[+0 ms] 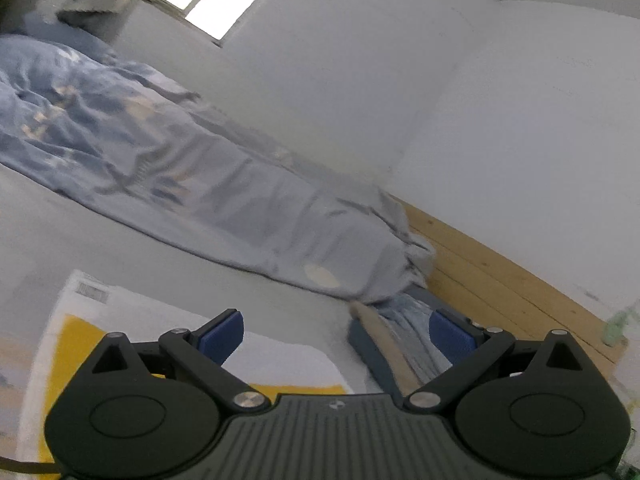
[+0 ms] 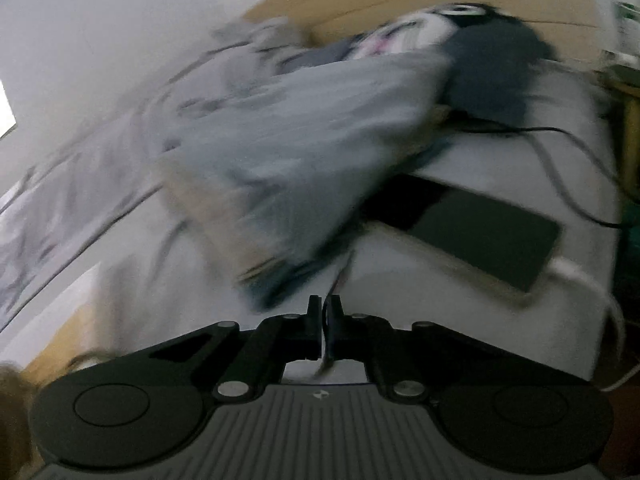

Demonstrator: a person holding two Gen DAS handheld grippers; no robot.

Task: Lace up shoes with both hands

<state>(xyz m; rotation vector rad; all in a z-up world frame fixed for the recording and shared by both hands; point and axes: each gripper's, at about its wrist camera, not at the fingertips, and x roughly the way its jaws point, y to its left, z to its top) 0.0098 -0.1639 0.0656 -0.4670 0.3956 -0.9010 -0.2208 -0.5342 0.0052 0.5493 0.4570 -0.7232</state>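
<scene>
Bed sheet (image 1: 120, 248) below; left gripper (image 1: 338, 338) level, fingers wide apart, empty; right gripper (image 2: 326, 320) tilted down, fingers closed on lace (image 2: 338, 276).

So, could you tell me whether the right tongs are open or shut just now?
Shut. The right tongs have their jaws together, with a thin dark lace pinched between them and trailing up toward the blurred shoe.

A shoe (image 2: 280, 168) lies on the bed (image 2: 460, 312), with a tablet (image 2: 480, 220) just to its right. A quilt (image 1: 140, 152) lies behind, beside the wall (image 1: 360, 80).
</scene>
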